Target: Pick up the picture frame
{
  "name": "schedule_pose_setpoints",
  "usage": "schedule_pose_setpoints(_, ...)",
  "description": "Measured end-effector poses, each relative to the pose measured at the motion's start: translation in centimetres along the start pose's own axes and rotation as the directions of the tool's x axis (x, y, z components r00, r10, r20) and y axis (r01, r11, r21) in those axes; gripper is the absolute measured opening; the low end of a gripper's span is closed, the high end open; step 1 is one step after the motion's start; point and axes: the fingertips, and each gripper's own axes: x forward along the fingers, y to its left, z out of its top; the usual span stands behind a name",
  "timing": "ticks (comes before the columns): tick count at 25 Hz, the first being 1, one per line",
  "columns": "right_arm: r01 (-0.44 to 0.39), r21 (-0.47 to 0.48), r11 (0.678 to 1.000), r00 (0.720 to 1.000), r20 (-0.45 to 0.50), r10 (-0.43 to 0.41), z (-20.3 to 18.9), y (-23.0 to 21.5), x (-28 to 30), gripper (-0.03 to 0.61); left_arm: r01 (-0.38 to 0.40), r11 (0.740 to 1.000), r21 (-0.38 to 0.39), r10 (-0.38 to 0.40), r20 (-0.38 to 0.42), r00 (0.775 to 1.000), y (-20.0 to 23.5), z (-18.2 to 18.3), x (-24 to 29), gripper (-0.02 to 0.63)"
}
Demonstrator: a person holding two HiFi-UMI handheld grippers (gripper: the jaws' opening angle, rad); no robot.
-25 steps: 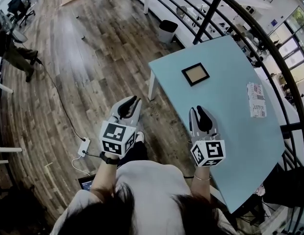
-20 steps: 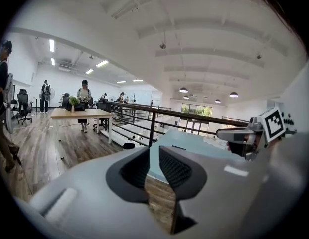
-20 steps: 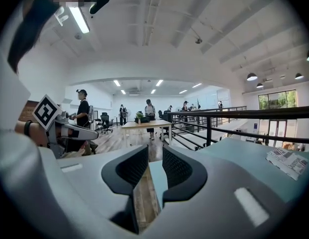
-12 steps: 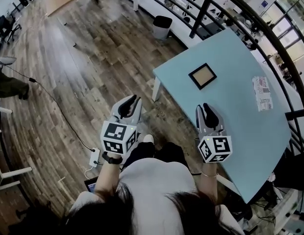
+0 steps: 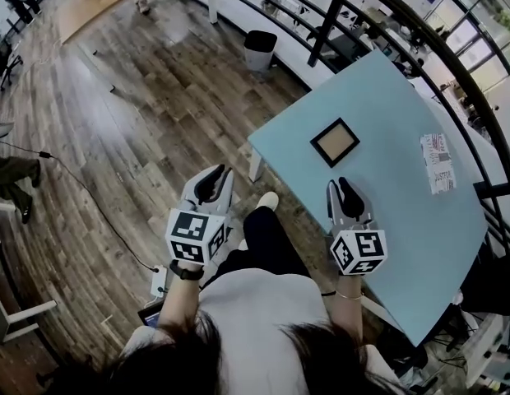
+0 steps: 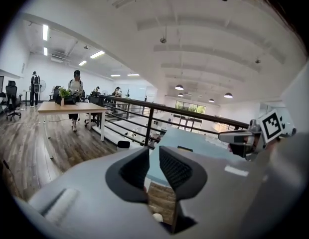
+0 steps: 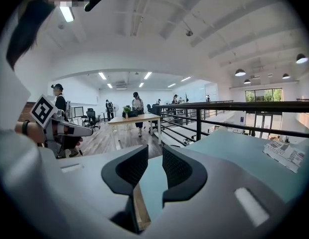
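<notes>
The picture frame (image 5: 335, 141), black with a tan centre, lies flat on the light blue table (image 5: 403, 220) near its left corner. It also shows as a small dark shape (image 6: 185, 148) in the left gripper view. My right gripper (image 5: 343, 186) hovers over the table's near edge, short of the frame, its jaws a little apart with nothing between them (image 7: 155, 156). My left gripper (image 5: 210, 181) hangs over the wooden floor left of the table, jaws narrowly apart and empty (image 6: 154, 156).
A printed leaflet (image 5: 437, 163) lies on the table to the right of the frame. A black railing (image 5: 452, 64) runs behind the table, with a bin (image 5: 259, 50) beside it. A cable and power strip (image 5: 159, 280) lie on the floor at left.
The person has stepped toward the table, carrying both grippers forward and slightly down. The right gripper now reaches over the table's near edge. Neither pair of jaws has visibly changed.
</notes>
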Motion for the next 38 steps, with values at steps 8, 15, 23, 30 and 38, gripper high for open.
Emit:
schedule_pose_setpoints(8, 0.036, 0.034, 0.999, 0.999, -0.002, -0.036, 2.0, -4.6, 7.6, 0.066, 0.062, 0.997, 0.045, -0.062, -0.006, 0.998, 2.1, 4.8, 9.1, 0.064)
schedule_pose_setpoints(15, 0.145, 0.084, 0.986, 0.989, -0.001, -0.146, 3.6, -11.7, 11.0, 0.066, 0.180, 0.980, 0.088, -0.176, -0.045, 0.983, 0.5, 9.0, 18.9, 0.067)
schedule_pose_setpoints(23, 0.265, 0.155, 0.952, 0.964, -0.025, -0.265, 3.4, -19.0, 10.9, 0.066, 0.339, 0.934, 0.112, -0.321, -0.151, 0.935, -5.0, 10.0, 28.2, 0.071)
schedule_pose_setpoints(30, 0.386, 0.211, 0.898, 0.922, -0.040, -0.386, 2.2, -20.3, 8.8, 0.066, 0.478, 0.868, 0.134, -0.442, -0.231, 0.867, -8.4, 9.0, 31.4, 0.071)
schedule_pose_setpoints(38, 0.500, 0.250, 0.829, 0.862, -0.057, -0.503, 1.7, -20.6, 7.0, 0.066, 0.607, 0.783, 0.135, -0.543, -0.326, 0.773, -11.2, 7.7, 33.9, 0.071)
